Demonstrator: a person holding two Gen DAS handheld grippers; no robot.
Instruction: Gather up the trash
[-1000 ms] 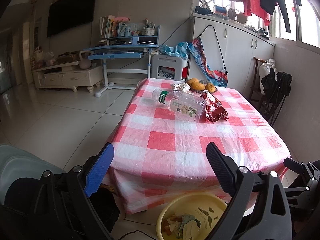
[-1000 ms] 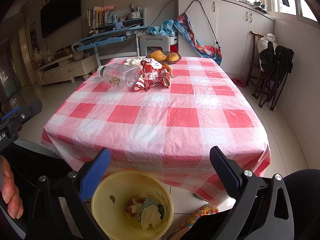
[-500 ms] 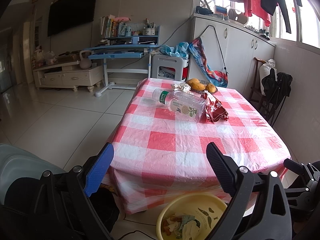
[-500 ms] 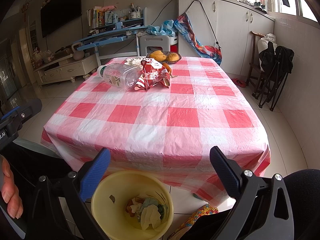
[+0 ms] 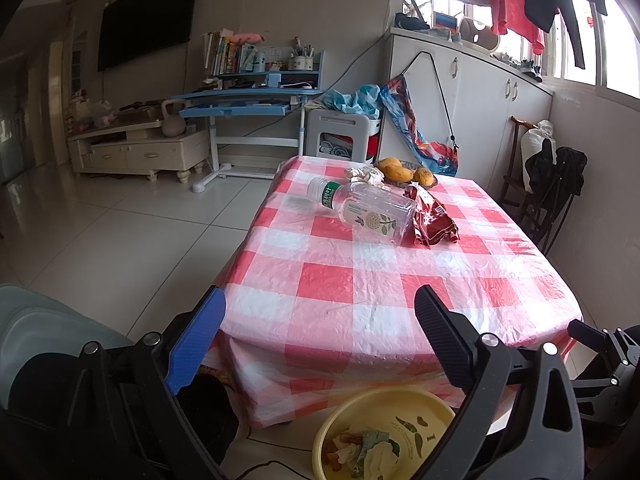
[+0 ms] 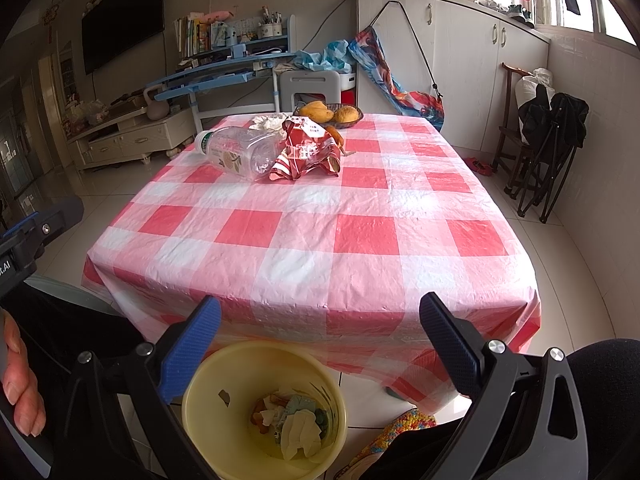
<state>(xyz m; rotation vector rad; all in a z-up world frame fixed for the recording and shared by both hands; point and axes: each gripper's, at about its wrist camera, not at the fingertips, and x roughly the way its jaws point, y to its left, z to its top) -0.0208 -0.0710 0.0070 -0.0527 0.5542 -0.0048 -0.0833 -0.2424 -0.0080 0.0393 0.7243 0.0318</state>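
Observation:
A clear plastic bottle (image 5: 360, 206) (image 6: 236, 151) lies on its side at the far end of the red-checked table (image 5: 360, 280) (image 6: 320, 220). A crumpled red snack wrapper (image 5: 434, 222) (image 6: 308, 154) leans against it, with a crumpled white tissue (image 5: 366, 176) (image 6: 268, 122) just behind. On the floor at the near table edge stands a yellow bin (image 5: 340, 436) (image 6: 208, 384) holding scraps. My left gripper (image 5: 316, 320) and right gripper (image 6: 320, 322) are both open and empty, held low over the near edge above the bin.
A basket of mangoes (image 5: 404, 172) (image 6: 328, 114) sits at the table's far end. A folded chair with dark bags (image 5: 552, 184) (image 6: 548, 136) stands at the right wall. White cabinets and a blue desk (image 5: 248, 100) lie beyond. A hand (image 6: 18, 392) shows at lower left.

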